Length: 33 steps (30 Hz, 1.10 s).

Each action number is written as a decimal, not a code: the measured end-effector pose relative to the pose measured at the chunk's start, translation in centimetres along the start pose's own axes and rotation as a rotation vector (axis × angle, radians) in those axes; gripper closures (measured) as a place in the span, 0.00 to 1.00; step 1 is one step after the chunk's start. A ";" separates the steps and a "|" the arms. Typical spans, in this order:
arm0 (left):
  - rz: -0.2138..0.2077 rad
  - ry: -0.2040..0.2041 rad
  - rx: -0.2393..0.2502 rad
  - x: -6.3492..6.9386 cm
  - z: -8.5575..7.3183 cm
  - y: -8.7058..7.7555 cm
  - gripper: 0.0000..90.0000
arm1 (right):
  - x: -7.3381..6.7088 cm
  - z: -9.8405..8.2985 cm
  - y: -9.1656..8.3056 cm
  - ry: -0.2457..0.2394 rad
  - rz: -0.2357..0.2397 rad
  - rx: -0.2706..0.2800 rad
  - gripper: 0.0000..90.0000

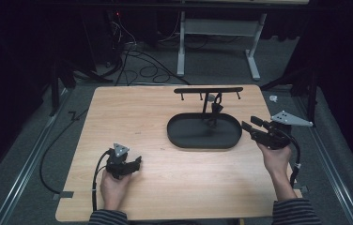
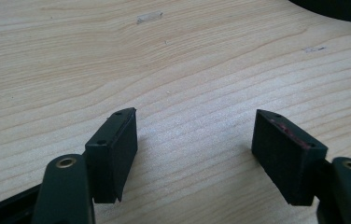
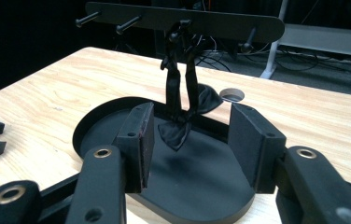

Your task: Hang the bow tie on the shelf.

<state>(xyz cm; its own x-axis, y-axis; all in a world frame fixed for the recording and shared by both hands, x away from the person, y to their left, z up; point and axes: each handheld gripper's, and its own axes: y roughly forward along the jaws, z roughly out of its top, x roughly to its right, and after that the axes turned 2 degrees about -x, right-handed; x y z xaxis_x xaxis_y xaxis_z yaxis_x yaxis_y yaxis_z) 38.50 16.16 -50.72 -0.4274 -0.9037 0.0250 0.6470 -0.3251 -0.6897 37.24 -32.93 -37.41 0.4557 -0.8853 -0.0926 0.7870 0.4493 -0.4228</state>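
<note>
The bow tie (image 3: 183, 125) hangs untouched from the rack (image 3: 183, 19) just ahead of the right tool (image 3: 190, 140), its jaws wide and empty; the left tool (image 2: 194, 156), also wide, rests idle on the tabletop (image 2: 173, 70); the grasp is not yet made.

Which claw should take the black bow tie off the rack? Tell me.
Right. The right claw is open beside the tray, aimed at the bow tie. The left claw sits farther off over bare table.

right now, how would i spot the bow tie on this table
Find the black oval tray on the wooden table; a post rises to a peg rack. The black bow tie hangs from one peg by its strap, the only soft, dangling thing there.
</note>
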 end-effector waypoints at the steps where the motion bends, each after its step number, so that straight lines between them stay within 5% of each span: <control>1: 0.000 0.000 0.000 0.0 0.0 0.0 0.35 | 0.0 -0.1 -0.1 0.001 0.002 0.002 0.58; 33: 0.003 0.004 -0.002 0.0 0.0 0.0 0.35 | -1.3 -3.2 -0.8 0.009 0.035 -0.033 0.58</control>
<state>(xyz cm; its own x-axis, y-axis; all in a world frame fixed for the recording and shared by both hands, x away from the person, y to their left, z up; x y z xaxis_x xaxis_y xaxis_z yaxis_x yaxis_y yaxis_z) 38.49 16.11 -50.72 -0.4275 -0.9038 0.0200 0.6470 -0.3213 -0.6915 34.64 -32.54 -39.85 0.4789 -0.8702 -0.1155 0.7564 0.4759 -0.4488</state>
